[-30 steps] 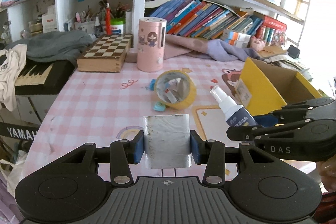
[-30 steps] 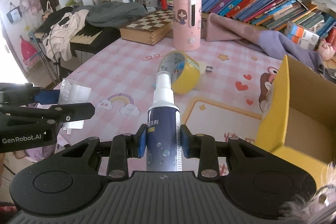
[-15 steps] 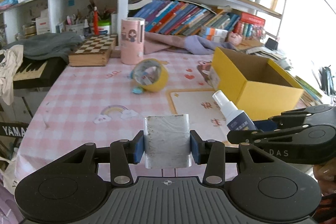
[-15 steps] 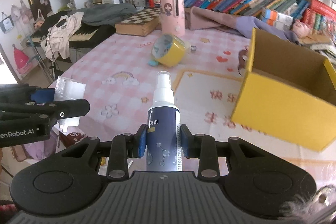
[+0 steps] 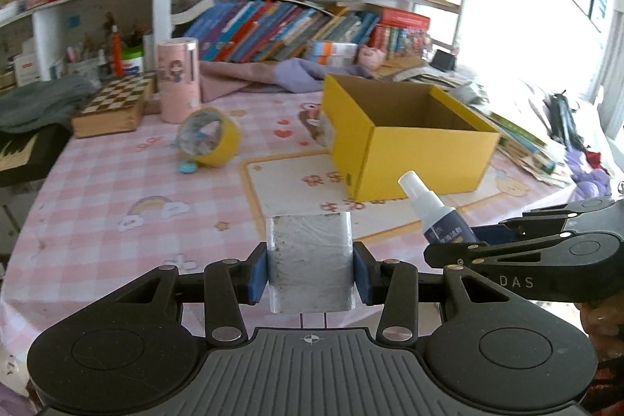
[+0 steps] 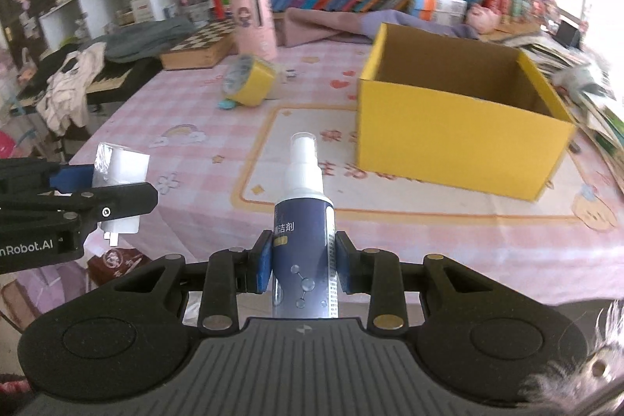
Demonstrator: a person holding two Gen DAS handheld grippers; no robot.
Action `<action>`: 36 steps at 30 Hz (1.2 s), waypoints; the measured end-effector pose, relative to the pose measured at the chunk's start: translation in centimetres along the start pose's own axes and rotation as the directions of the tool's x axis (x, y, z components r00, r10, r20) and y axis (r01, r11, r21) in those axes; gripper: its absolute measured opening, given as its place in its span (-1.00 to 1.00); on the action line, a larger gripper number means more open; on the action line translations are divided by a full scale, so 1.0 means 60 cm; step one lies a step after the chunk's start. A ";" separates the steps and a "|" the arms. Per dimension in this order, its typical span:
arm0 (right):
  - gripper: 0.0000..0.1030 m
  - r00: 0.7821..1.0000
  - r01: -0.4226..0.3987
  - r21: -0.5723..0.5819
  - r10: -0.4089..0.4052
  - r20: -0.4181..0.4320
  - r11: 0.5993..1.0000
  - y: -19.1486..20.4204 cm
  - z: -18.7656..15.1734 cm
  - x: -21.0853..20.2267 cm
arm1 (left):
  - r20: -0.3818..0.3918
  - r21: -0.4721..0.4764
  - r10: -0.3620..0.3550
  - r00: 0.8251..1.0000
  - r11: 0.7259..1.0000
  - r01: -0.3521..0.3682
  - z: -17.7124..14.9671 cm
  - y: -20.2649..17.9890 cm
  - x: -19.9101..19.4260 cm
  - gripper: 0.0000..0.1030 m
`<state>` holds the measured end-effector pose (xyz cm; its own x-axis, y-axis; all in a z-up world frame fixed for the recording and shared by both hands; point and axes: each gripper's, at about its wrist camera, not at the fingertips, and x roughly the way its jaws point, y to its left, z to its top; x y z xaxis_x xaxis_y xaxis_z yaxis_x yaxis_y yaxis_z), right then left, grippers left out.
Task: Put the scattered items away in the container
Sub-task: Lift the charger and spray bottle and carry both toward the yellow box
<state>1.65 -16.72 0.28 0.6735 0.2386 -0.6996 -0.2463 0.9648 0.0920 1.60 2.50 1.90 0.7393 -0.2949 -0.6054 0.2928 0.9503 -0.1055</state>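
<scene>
My left gripper [image 5: 310, 273] is shut on a silvery grey block [image 5: 310, 262], held above the near edge of the pink table. My right gripper [image 6: 303, 266] is shut on a dark blue spray bottle [image 6: 302, 221] with a white nozzle, held upright. Each gripper shows in the other's view: the right one with the spray bottle [image 5: 436, 213], the left one with the silvery block [image 6: 119, 178]. The open yellow cardboard box [image 5: 409, 139] [image 6: 460, 115] stands ahead on the table; what lies on its floor is hidden. A yellow tape roll [image 5: 208, 141] [image 6: 249, 80] lies further back.
A pink cylinder [image 5: 178, 80], a chessboard box [image 5: 115, 104], draped cloth [image 5: 253, 77] and bookshelves line the far side. A small blue piece [image 5: 187, 166] lies by the tape roll. Stacked books [image 5: 522, 139] crowd the table right of the box.
Both views have swung right: the yellow box has come from the right edge toward the middle, and the tape roll and pink cylinder have slid left. Both grips are unchanged.
</scene>
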 end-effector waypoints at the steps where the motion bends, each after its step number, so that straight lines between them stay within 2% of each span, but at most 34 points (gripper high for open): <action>1: -0.41 1.000 0.011 0.008 -0.011 0.001 1.000 -0.004 -0.004 -0.005 | -0.001 0.006 -0.009 1.000 1.000 0.009 0.000 -0.004 0.001 -0.18; 17: -0.41 0.989 0.149 0.100 -0.149 -0.009 0.984 -0.050 -0.041 -0.059 | -0.023 0.089 -0.159 0.987 0.983 0.161 0.003 -0.065 0.025 -0.18; 36: -0.41 0.977 0.214 0.162 -0.214 -0.017 0.963 -0.103 -0.049 -0.072 | -0.049 0.151 -0.236 0.970 0.959 0.241 0.021 -0.113 0.065 -0.18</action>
<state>-1.81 -24.06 0.66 0.6990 0.0244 -0.7147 0.0201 0.9984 0.0537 3.27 -5.21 1.24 0.6181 -0.5060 -0.6015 0.5504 0.8250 -0.1285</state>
